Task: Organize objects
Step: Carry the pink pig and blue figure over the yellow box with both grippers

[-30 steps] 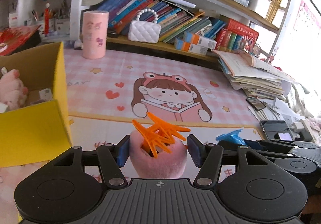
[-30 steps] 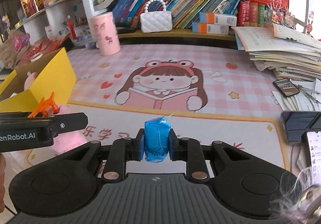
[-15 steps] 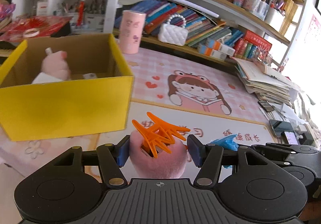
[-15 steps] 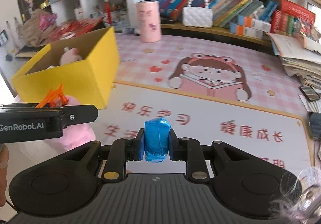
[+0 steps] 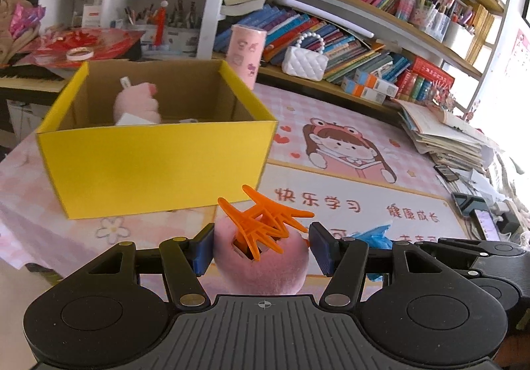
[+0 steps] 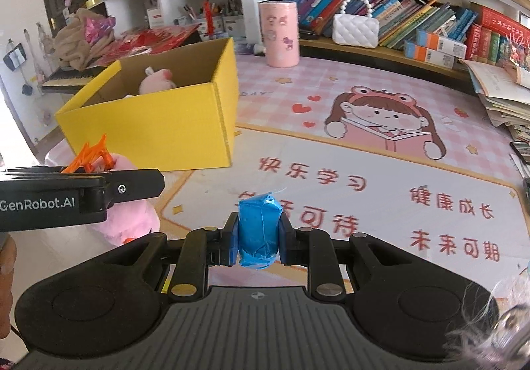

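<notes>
Jaws each clamp one thing: left gripper point(image 5: 260, 249) one pink plush point(image 5: 261, 265), right gripper point(image 6: 258, 239) one blue packet point(image 6: 259, 231).

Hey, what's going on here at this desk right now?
A person is tidying with two handheld grippers. The left gripper holds a pink plush with an orange claw clip on it; the right gripper is shut on a blue packet. Both are near the open yellow box, which already holds another plush.
</notes>
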{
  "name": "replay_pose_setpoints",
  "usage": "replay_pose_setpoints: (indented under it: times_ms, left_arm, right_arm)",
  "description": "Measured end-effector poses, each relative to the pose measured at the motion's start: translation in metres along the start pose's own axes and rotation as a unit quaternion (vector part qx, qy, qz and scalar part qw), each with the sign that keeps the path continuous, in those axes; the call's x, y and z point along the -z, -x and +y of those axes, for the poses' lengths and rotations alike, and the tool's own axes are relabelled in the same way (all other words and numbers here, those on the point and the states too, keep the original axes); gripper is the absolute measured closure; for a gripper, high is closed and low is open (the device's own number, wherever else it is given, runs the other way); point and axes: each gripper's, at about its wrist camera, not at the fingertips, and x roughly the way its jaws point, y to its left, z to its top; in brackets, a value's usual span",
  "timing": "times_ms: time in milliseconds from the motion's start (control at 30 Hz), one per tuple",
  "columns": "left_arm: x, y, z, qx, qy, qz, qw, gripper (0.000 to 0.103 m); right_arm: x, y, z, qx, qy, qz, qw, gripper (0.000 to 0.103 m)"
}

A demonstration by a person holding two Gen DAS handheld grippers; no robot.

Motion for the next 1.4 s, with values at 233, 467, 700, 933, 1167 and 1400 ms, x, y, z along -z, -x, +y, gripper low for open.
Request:
replay_pose_setpoints:
  times_ms: [233,467,700,933,1167,1400]
  left_arm:
    - [0.005,0.016,0.019,-0.005,-0.004,-0.004,1.0,0.045]
    - [0.009,0.031,0.037,-0.008,-0.003,-0.013,0.9999,0.045]
    - [0.012,0.045,0.053,-0.012,0.007,-0.024,0.9996,0.045]
    - [0.011,0.054,0.065,-0.019,0.019,-0.037,0.999,0.045]
    - [-0.001,0.056,0.067,-0.017,0.022,-0.06,0.9978,0.045]
    - [-0.027,0.057,0.071,-0.031,0.017,-0.102,0.9941,0.045]
  right_arm:
    - [0.005,0.001,0.026,-0.013,0.004,-0.003,1.0,0.082]
    - [0.008,0.004,0.052,-0.017,0.008,-0.009,1.0,0.082]
    - [0.008,0.004,0.075,-0.023,0.023,-0.009,0.999,0.082]
    - [0.007,0.002,0.093,-0.031,0.044,-0.005,0.999,0.082]
    - [0.001,0.0,0.105,-0.038,0.077,-0.006,0.996,0.082]
    - [-0.024,-0.006,0.097,-0.033,0.068,-0.042,0.996,0.082]
